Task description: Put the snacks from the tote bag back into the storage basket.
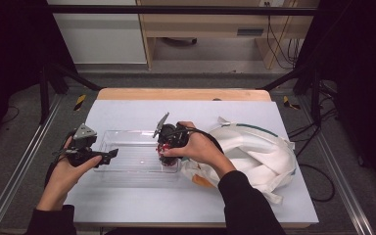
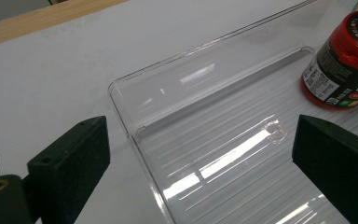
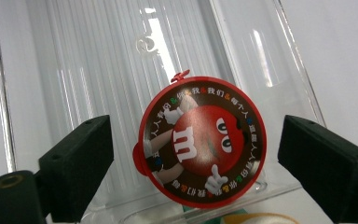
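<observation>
A red-lidded round candy jar (image 3: 200,140) is seen standing inside the clear ribbed plastic tray (image 2: 205,93), near its right end wall. The right gripper (image 1: 169,144) is held spread above the jar, untouching. The left gripper (image 1: 108,155) is held spread over the tray's left rim, with bare tray floor between.

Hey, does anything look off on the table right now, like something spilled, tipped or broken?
Nothing stands out. The red candy jar stands upright, lid on, in the clear tray, between the open right gripper fingers. The white bag lies crumpled beside the tray, nothing spilled.
</observation>
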